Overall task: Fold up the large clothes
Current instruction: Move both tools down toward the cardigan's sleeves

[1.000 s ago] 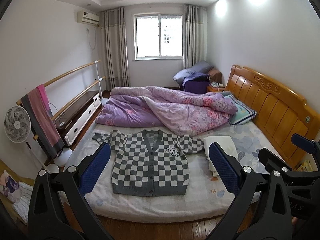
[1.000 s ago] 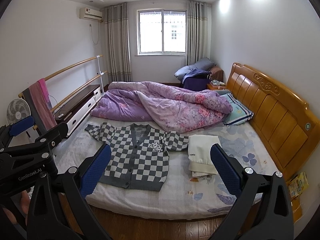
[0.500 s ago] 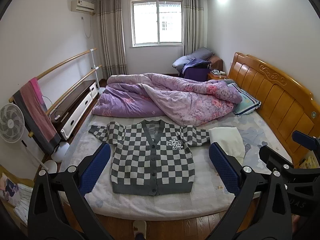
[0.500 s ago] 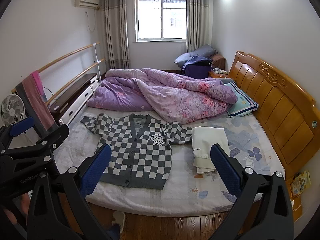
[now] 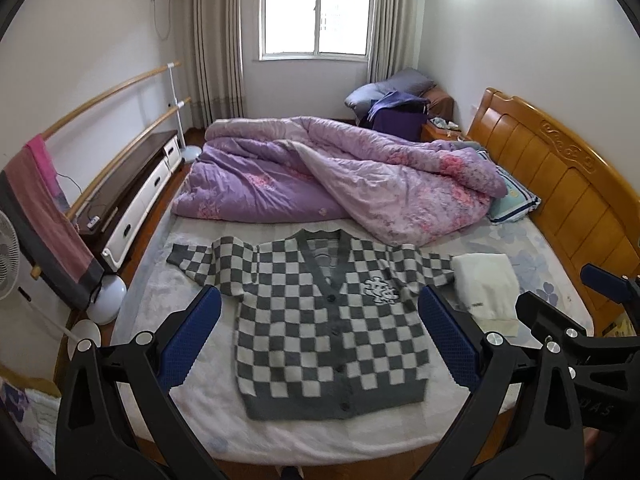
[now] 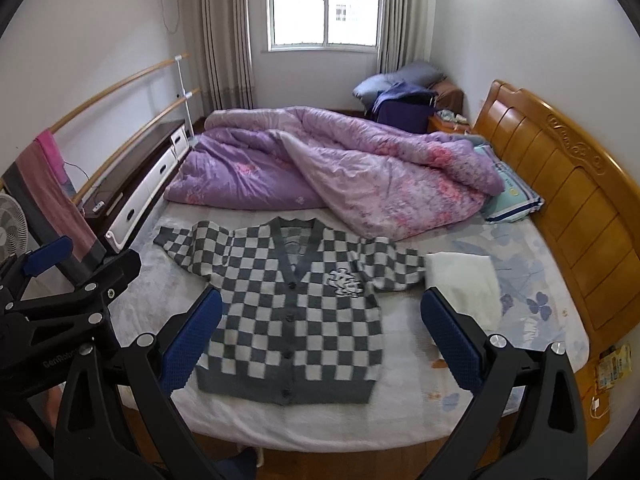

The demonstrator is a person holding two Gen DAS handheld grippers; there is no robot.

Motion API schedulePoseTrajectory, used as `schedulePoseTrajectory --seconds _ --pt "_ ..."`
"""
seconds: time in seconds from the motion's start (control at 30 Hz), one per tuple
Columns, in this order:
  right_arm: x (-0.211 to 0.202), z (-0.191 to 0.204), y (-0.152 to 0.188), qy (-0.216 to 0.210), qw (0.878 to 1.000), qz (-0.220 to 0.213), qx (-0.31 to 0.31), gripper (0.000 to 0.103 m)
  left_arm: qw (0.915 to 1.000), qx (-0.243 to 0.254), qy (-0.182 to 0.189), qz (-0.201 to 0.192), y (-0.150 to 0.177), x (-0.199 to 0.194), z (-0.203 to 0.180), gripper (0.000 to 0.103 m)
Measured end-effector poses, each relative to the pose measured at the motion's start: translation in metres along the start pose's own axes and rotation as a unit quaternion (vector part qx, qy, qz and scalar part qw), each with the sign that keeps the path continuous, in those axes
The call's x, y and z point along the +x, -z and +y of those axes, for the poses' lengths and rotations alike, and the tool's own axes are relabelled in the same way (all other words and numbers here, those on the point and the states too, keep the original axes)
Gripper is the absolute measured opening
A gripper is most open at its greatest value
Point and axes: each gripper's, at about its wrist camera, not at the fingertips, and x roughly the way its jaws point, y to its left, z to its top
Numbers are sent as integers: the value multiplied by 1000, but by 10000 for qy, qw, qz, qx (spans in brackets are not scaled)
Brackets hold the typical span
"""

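Observation:
A grey and white checkered cardigan (image 5: 328, 320) lies flat and face up on the bed (image 5: 536, 256), sleeves spread; it also shows in the right wrist view (image 6: 296, 316). My left gripper (image 5: 320, 340) is open and empty, held above the bed's near edge, short of the cardigan's hem. My right gripper (image 6: 320, 340) is open and empty, beside the left one, also above the near edge. A folded white garment (image 5: 486, 284) lies right of the cardigan, seen too in the right wrist view (image 6: 464, 280).
A rumpled purple quilt (image 5: 340, 184) fills the far half of the bed. A wooden headboard (image 5: 560, 184) runs along the right. A low cabinet (image 5: 132, 192), wooden rails with a towel (image 5: 44, 208) and a fan (image 5: 8, 256) stand at the left.
Both grippers have moved forward and tilted down toward the bed; the cardigan looks larger and closer. Both stay open and empty.

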Motion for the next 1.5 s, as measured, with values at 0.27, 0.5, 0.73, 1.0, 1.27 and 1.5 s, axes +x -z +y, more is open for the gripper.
schedulePoseTrajectory --seconds 0.27,0.5,0.73,1.0,1.27,1.5 --pt "100 85 -45 71 9986 505 -119 96 9976 -298 297 550 -33 100 107 98" --pt "188 133 -49 -10 9932 1082 -422 96 9918 -577 227 1116 -22 183 162 98" --pt "291 163 -40 -160 9892 1262 -725 96 9818 -1035 -15 1590 10 285 211 98" --pt "440 185 -20 -278 9857 1371 -938 96 9626 -1970 -540 1780 54 421 314 98" --pt "580 207 5 -586 9855 1329 -873 95 9350 -2778 -1110 1903 104 558 445 98" --pt "656 222 28 -1183 9770 1626 -707 50 9104 -3543 -947 1916 131 639 514 98"
